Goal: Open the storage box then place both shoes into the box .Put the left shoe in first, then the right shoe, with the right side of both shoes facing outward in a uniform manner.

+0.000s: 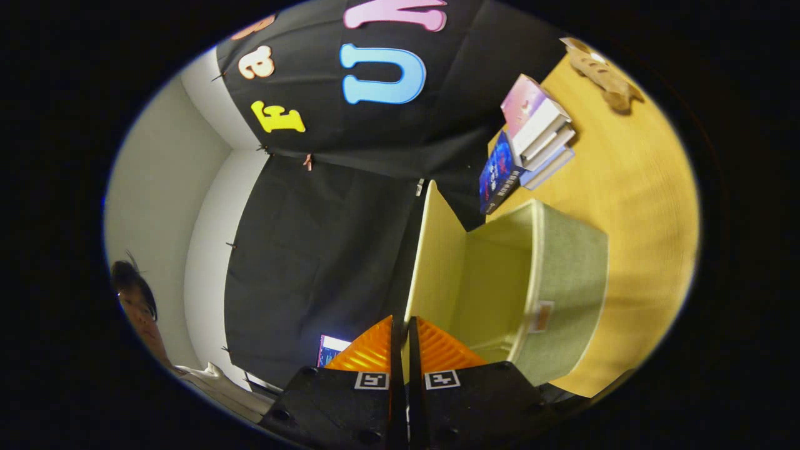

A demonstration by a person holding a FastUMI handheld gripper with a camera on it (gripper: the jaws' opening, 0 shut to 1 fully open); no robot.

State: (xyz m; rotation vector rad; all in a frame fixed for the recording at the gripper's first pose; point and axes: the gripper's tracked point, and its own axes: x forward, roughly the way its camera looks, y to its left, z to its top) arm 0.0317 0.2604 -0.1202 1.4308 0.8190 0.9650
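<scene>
The green fabric storage box stands on the wooden table just ahead of my fingers, and the whole scene is rolled sideways in the gripper view. Its lid is swung up, showing its pale yellow-green inner face and the hollow inside of the box. My gripper is shut on the lid's free edge. A thin strip of the lid shows between the two orange fingers. I see nothing inside the visible part of the box.
A stack of books lies on the table beyond the box. Farther off is a tan, lumpy thing, too small to identify. A person is by the white wall, and a lit screen shows beside my fingers.
</scene>
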